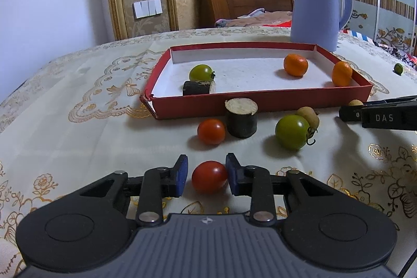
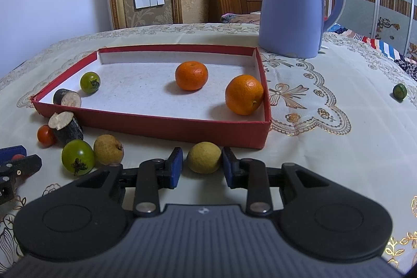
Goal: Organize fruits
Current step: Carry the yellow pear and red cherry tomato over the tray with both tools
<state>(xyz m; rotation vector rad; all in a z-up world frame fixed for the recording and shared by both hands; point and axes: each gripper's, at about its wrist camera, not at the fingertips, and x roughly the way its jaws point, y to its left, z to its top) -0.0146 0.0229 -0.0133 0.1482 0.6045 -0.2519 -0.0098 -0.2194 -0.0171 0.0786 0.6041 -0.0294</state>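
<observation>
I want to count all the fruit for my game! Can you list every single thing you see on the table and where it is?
Tray: 1, red with white inside, middle of table.
Oranges: 2, orange, in the tray's right half.
Green tomato in tray: 1, left part of tray.
Dark cut pieces: 2, blackish with pale ends, one in tray, one just outside.
Red tomatoes: 2, in front of tray.
Green tomato on cloth: 1, in front of tray.
Tan round fruits: 2, in front of tray.
Small green fruit: 1, far right.
Kettle: 1, pale blue, behind tray.
Left gripper: fingers around a red tomato.
Right gripper: fingers around a tan fruit.
</observation>
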